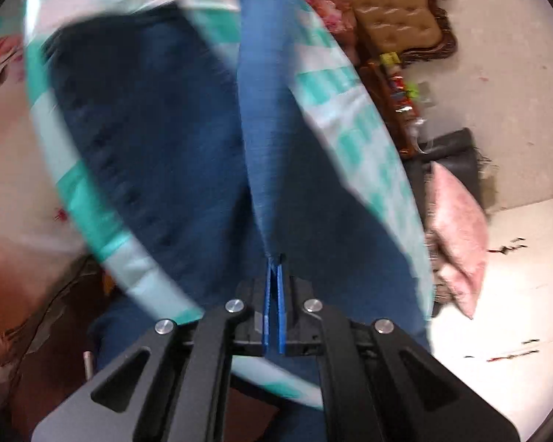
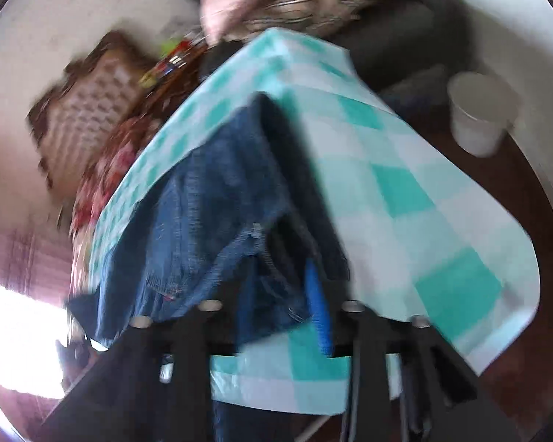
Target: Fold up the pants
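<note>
right, left gripper (image 1: 274,269) fingers pressed together, pinching a raised fold of the jeans (image 1: 158,154) over the checked tablecloth (image 1: 354,118). right gripper (image 2: 280,287) fingers spread, denim between them, not visibly clamped. advice: keep the fold taut, lay edges aligned, then release.

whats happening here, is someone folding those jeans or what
A person is folding a pair of blue jeans on a table covered with a teal-and-white checked cloth, using a handheld gripper in each hand. The left gripper is shut on a fold of denim and holds it stretched up from the table. The right gripper is down over another part of the jeans with denim lying between its fingers; the picture is too blurred to tell whether it is gripping. The fold is not finished.
</note>
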`<state>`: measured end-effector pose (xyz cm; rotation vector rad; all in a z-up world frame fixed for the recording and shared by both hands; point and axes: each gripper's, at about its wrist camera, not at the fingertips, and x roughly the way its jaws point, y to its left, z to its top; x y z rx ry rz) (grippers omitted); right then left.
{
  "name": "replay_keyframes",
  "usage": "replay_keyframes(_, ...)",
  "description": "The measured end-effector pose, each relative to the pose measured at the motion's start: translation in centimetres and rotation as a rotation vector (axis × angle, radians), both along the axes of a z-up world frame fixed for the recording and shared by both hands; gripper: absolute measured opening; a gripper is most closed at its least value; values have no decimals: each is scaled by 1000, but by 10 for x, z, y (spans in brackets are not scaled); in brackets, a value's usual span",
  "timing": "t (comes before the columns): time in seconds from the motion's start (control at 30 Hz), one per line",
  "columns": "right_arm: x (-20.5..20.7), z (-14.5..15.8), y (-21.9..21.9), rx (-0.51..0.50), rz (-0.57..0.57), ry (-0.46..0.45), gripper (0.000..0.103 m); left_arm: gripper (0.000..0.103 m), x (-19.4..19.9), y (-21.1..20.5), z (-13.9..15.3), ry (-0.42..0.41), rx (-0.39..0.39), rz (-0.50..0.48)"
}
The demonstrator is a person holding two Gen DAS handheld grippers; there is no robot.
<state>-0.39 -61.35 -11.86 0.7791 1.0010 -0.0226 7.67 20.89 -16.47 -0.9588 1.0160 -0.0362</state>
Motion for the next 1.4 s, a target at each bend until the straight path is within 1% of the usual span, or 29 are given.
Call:
replay_keyframes(0.03, -7, -1, 1, 22, -24, -15, 57, 3, -5, 0, -2, -15, -10, 6)
replay_keyframes(0.07, -14, -1, 2, 33, -50, -24, 65, 4, -5, 0, -2, -28, -16, 12)
replay_keyframes(0.1, -20, 1, 6, 16, -82, -23, 72, 5, -4, -1, -1, -37, -11, 13)
replay_keyframes(0.17, -26, 3, 14, 21, -104, -44, 72, 5, -5, 1, -3, -47, -26, 7)
replay_keyframes(0.27, -33, 2, 22, 88, -186, -64, 72, 5, 1, 5, -5, -58, -45, 9)
replay_keyframes(0.33, -31, 0, 30, 110, -216, -53, 72, 7, 6, 3, -8, -70, -67, 16)
replay_keyframes(0.4, -23, -1, 37, 98, -220, -52, 72, 9, 2, 4, -13, -67, -84, 22)
replay_keyframes(0.5, -10, 1, 47, 92, -216, -52, 72, 9, -4, 8, -20, -71, -131, 39)
replay_keyframes(0.57, 0, -2, 52, 75, -210, -24, 72, 9, -4, 7, -18, -91, -132, 36)
replay_keyframes(0.6, 4, -5, 52, 64, -214, 0, 71, 14, -5, 8, -18, -92, -136, 35)
replay_keyframes(0.63, 8, -10, 52, 61, -221, 19, 64, 24, -5, 8, -19, -94, -146, 35)
replay_keyframes(0.67, 12, -12, 53, 60, -226, 29, 54, 30, -5, 10, -20, -95, -161, 46)
replay_keyframes(0.7, 12, -13, 54, 58, -225, 33, 35, 38, -6, 11, -21, -96, -169, 58)
replay_keyframes(0.73, 14, -12, 55, 34, -228, 42, 27, 39, -6, 12, -21, -97, -172, 66)
replay_keyframes(0.77, 15, -10, 56, 27, -224, 35, 22, 39, -6, 13, -21, -96, -167, 65)
replay_keyframes(0.83, 14, -5, 57, 24, -213, 20, 18, 34, -4, 15, -23, -74, -138, 66)
replay_keyframes(0.87, 14, -2, 57, 27, -209, 15, 17, 23, 0, 17, -25, -62, -134, 62)
replay_keyframes(0.9, 15, 3, 55, 49, -210, 2, 15, 3, 2, 19, -25, -48, -124, 64)
replay_keyframes(0.93, 15, 10, 53, 75, -212, -11, 15, 2, 2, 21, -23, -46, -122, 67)
replay_keyframes(1.0, 14, 32, 51, 95, -209, -55, 14, 2, -4, 21, -4, -78, -110, 70)
replay_keyframes(1.03, 10, 48, 51, 80, -209, -81, 14, 3, -8, 20, 3, -80, -111, 73)
replay_keyframes(1.1, 5, 62, 46, 67, -210, -100, 14, 2, -16, 19, 6, -68, -120, 82)
replay_keyframes(1.13, 3, 63, 44, 56, -207, -94, 14, 3, -19, 18, 3, -55, -110, 76)
replay_keyframes(1.17, 4, 61, 44, 33, -202, -78, 14, 3, -20, 17, -4, -38, -101, 66)
replay_keyframes(1.23, 6, 37, 41, 33, -203, 1, 14, 2, -26, 21, -29, 29, -158, 91)
replay_keyframes(1.27, 7, 26, 40, 30, -200, 29, 14, 2, -27, 22, -33, 33, -165, 92)
replay_keyframes(1.3, 9, 18, 40, 17, -190, 45, 14, 2, -27, 21, -34, 29, -151, 86)
replay_keyframes(1.37, 11, 7, 43, -42, -182, 81, 14, 3, -23, 17, -32, 24, -105, 64)
replay_keyframes(1.4, 12, 4, 46, -77, -171, 88, 14, 3, -22, 17, -33, 28, -106, 63)
